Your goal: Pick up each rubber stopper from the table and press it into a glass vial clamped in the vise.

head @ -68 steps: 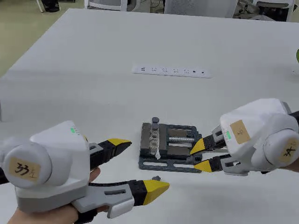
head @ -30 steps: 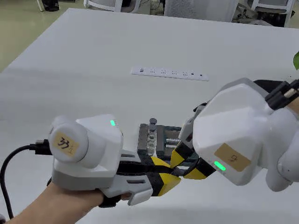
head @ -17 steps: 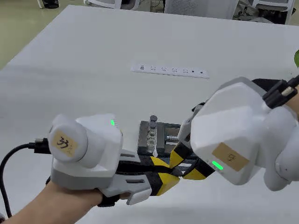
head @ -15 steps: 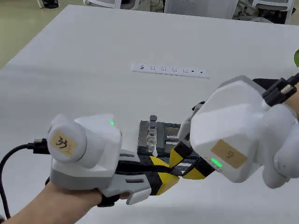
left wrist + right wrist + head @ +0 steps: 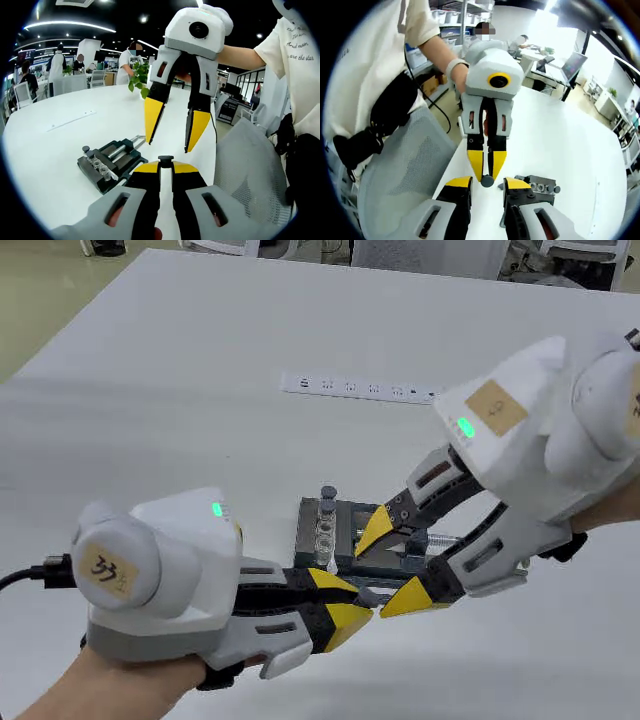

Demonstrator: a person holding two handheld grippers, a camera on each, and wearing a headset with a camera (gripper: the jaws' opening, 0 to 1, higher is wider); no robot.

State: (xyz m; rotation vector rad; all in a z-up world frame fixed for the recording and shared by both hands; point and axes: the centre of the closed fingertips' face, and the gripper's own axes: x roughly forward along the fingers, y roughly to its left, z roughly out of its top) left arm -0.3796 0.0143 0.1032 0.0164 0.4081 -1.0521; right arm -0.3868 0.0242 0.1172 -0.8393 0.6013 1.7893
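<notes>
Vise (image 5: 345,548) on the table (image 5: 200,370), power strip (image 5: 360,388) well behind it, glass vials (image 5: 325,530) in a row at the vise's left end, left gripper (image 5: 345,608) before the vise, rubber stopper (image 5: 368,595) between its tips, right gripper (image 5: 392,565) over the vise's right side, tips facing the left gripper's

Left gripper (image 5: 362,605) jaws pinched on stopper (image 5: 487,180); right gripper (image 5: 371,584) jaws apart, tips facing it.

A round sticker (image 5: 107,570) on the back of the left claw (image 5: 358,602) bears a handwritten "33", followed by a mark too scrawled to read. A square sticker (image 5: 497,407) on the right claw (image 5: 371,584) carries an illegible handwritten character. In the left gripper view, print on the person's shirt (image 5: 295,40) ends "are the star".
</notes>
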